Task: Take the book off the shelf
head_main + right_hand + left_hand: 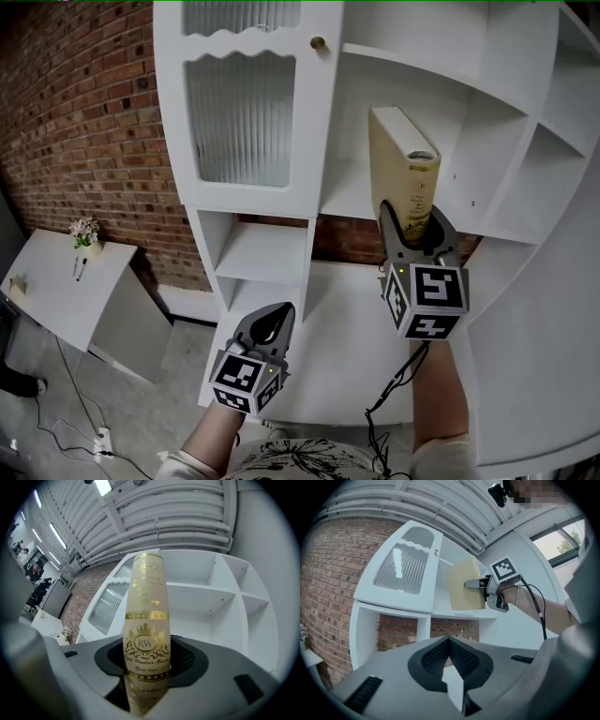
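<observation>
A cream book (405, 167) with gold lettering on its spine (146, 625) stands upright in front of the white shelf unit (375, 197). My right gripper (416, 236) is shut on the book's spine end, and its jaws press both covers. In the left gripper view the book (465, 585) shows side-on, held out from the open shelf by the right gripper (480, 584). My left gripper (272, 323) hangs lower and to the left, shut with nothing in it, its jaws (449, 644) meeting at the tip.
The shelf unit has a ribbed glass door (239, 117) with a brass knob (318, 43) at the left and open cubbies (553, 122) at the right. A brick wall (84, 122) stands behind. A small white table (56, 281) with a flower vase (84, 234) is at the lower left.
</observation>
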### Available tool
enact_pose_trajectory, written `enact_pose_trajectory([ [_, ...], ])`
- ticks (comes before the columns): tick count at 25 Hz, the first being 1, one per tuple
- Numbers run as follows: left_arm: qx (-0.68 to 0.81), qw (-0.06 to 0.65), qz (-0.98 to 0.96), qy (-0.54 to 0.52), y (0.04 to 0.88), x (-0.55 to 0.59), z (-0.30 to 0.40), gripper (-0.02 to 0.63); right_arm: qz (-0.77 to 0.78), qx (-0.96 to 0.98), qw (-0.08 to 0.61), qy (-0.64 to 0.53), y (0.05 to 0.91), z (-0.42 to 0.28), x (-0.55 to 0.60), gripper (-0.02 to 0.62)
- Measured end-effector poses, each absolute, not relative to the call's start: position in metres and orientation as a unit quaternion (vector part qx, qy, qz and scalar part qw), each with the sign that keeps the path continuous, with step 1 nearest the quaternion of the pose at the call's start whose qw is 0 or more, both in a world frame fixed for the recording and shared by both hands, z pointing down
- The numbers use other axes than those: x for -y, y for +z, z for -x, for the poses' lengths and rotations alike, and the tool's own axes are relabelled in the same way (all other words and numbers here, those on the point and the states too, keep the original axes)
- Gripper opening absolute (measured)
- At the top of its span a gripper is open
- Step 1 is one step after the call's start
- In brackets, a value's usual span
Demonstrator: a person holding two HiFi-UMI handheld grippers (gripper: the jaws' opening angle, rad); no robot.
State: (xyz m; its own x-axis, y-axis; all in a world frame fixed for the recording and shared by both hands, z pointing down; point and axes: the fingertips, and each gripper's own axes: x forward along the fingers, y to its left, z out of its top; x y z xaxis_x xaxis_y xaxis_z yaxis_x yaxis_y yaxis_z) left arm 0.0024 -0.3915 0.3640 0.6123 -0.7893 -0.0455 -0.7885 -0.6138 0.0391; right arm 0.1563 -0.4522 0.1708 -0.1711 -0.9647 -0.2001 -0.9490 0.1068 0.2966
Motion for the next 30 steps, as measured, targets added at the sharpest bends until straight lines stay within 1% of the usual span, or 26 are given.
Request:
enact_pose_trajectory([
  [10, 0.441, 0.019, -0.897, -0.025, 0.373, 0.345, -0.012, 0.002, -0.657, 0.737, 0.003, -0.155, 0.236, -0.175, 0.380, 0.218],
  [21, 0.449, 0.029, -0.892, -0.030, 0.377, 0.331, -0.012, 0.002, -0.633, 0.768, 0.020, -0.090, 0.343, -0.179, 0.331, 0.219],
  [26, 0.451, 0.037, -0.891, -0.026, 0.384, 0.332, -0.016, 0.002, -0.637, 0.768, 0.012, -0.062, 0.368, -0.183, 0.320, 0.219],
  [30, 0.450, 0.033, -0.892, -0.028, 0.380, 0.333, -0.018, 0.002, -0.638, 0.769, 0.008, -0.045, 0.372, -0.186, 0.322, 0.219],
])
